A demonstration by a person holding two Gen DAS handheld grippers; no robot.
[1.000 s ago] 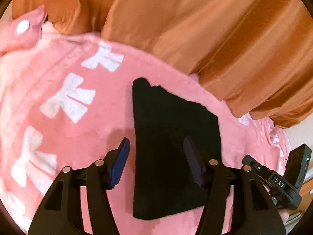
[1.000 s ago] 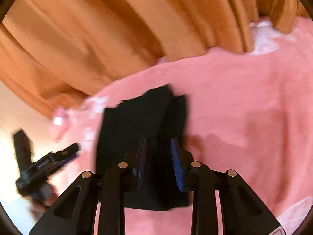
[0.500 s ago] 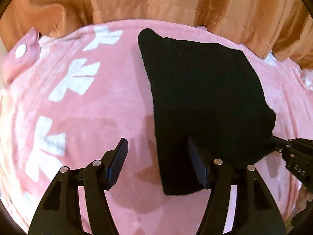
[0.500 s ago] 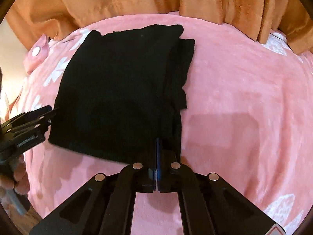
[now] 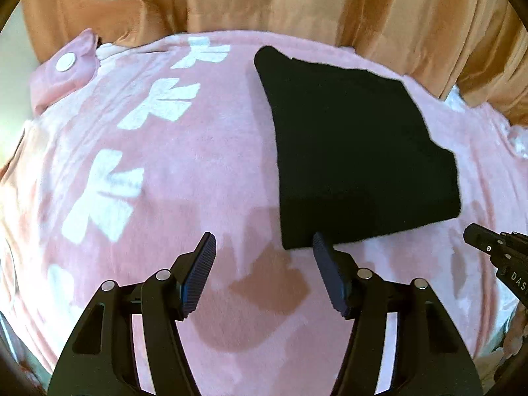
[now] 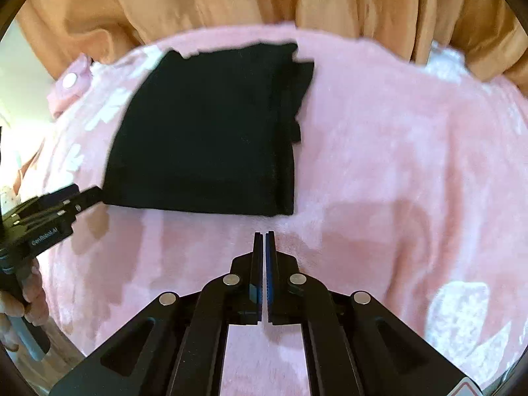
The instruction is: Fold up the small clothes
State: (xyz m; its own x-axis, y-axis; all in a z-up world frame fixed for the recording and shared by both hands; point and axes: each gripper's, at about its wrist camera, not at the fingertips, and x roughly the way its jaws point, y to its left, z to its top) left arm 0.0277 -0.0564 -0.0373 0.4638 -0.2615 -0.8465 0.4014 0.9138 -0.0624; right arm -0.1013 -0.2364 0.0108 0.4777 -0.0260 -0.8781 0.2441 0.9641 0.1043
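**Handling the folded black garment**

The pink fleece blanket (image 5: 214, 171) carries the black garment (image 5: 356, 151), folded flat near the orange curtain (image 5: 297, 3). Judged light, soft and limp; grip layered edges at a corner. Left gripper (image 5: 264, 264): spread wide, empty. Right gripper (image 6: 264, 247): pressed together, empty.
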